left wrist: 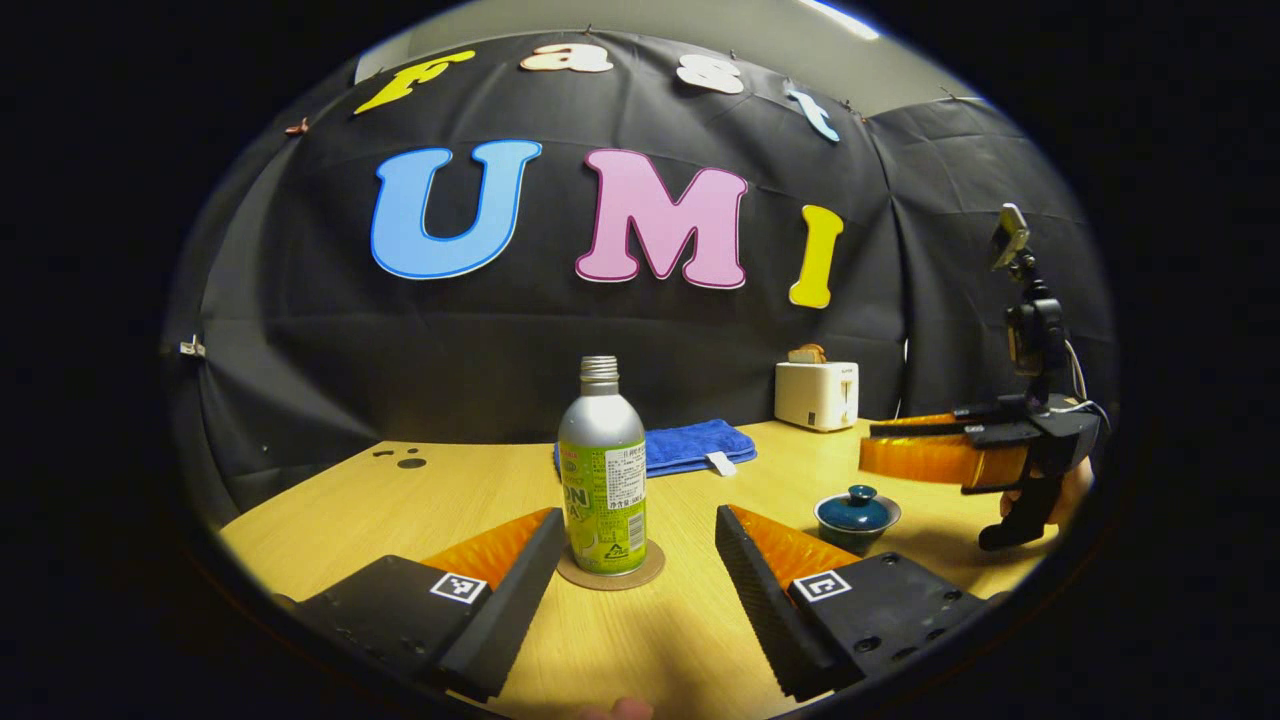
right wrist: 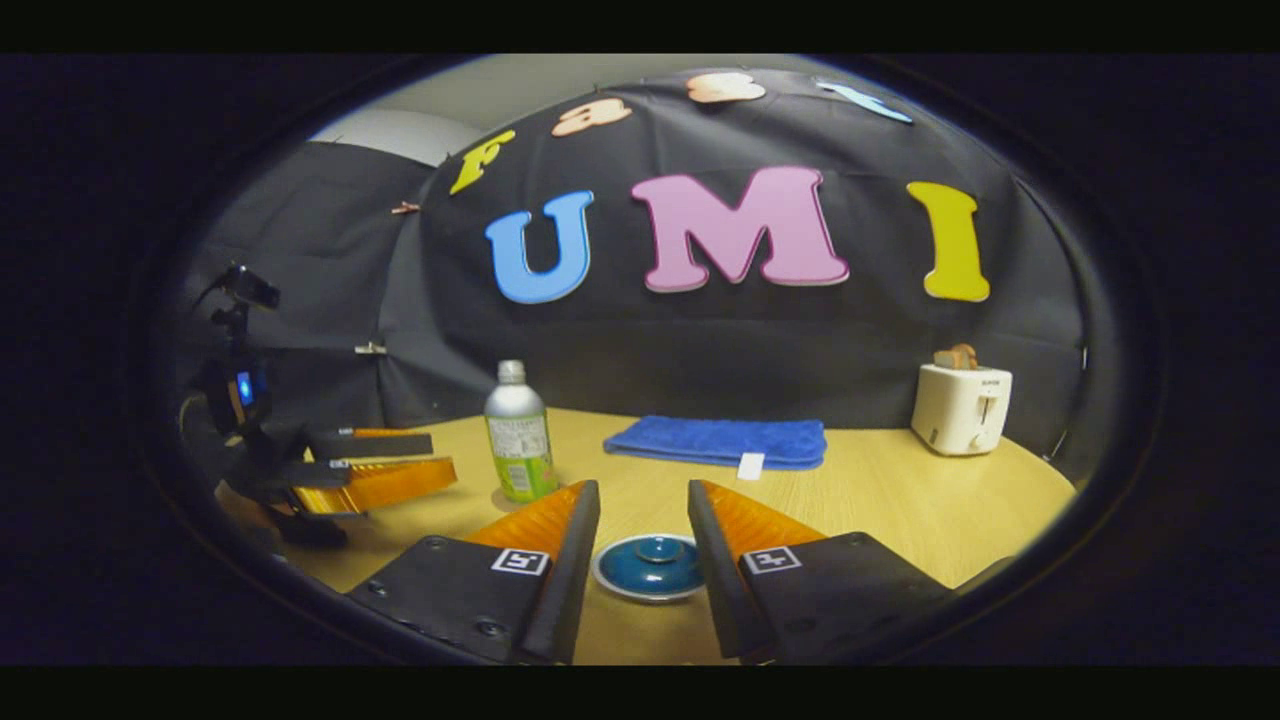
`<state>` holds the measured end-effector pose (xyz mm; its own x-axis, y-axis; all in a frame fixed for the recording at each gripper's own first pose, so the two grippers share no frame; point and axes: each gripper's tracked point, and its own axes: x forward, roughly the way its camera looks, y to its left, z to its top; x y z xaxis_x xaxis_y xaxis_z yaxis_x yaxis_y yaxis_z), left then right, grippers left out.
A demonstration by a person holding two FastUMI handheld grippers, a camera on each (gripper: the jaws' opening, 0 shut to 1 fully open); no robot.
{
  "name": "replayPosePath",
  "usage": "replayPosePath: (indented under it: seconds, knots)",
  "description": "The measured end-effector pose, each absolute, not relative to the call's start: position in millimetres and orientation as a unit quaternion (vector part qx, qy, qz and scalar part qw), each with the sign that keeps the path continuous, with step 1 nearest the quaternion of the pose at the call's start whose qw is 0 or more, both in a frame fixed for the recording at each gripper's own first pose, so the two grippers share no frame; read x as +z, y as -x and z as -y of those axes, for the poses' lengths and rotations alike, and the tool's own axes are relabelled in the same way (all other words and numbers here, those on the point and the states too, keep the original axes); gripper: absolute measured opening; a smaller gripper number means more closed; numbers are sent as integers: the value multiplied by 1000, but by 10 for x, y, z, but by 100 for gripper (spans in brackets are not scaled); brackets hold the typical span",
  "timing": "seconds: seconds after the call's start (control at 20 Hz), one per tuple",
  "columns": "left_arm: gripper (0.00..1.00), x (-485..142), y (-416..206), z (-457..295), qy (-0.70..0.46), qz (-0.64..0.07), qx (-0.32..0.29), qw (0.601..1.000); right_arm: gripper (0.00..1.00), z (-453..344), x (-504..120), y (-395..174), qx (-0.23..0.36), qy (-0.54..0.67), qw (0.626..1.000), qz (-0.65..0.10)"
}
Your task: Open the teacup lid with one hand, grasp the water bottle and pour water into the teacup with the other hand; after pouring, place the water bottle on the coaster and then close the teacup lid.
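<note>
A silver water bottle (left wrist: 603, 480) with a green label stands upright on a round brown coaster (left wrist: 612, 576). My left gripper (left wrist: 638, 518) is open just in front of it, one finger on each side and neither touching. The blue teacup (left wrist: 857, 512), lid on, sits to the right. My right gripper (left wrist: 950, 450) hangs above and right of the cup, held by a hand. In the right gripper view, the lidded teacup (right wrist: 650, 565) lies low between the fingers of my open right gripper (right wrist: 642, 492). The bottle (right wrist: 520, 435) and left gripper (right wrist: 375, 465) appear further left.
A folded blue towel (left wrist: 698, 445) lies at the back of the wooden table (left wrist: 420, 500), and a white toaster (left wrist: 816, 394) holding toast stands at the back right. The towel (right wrist: 715, 440) and toaster (right wrist: 960, 405) also appear behind the cup.
</note>
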<state>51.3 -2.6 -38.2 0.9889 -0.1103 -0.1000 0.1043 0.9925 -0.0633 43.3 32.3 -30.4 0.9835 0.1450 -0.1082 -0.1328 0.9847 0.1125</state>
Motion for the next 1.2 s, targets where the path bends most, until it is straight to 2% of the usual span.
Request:
replayPosePath:
  seconds: [0.25, 0.75, 0.85, 0.9, 1.2]
  knots:
    - [96, -255, -352, 0, 6, -34, -35, 999, 57, -279, -77, -174, 42, -26, 999, -12]
    - [95, -219, -215, 44, 12, -24, -29, 999, 57, -279, -223, -19, 43, -44, 997, -35]
    - [95, -145, -152, 108, 14, -27, -29, 999, 60, -278, -214, -16, 43, -41, 998, -35]
    - [95, -153, -152, 109, 15, -28, -29, 999, 57, -276, -214, -19, 43, -39, 998, -34]
    - [95, -197, -167, 96, 17, -32, -28, 999, 57, -262, -229, -19, 42, -43, 997, -37]
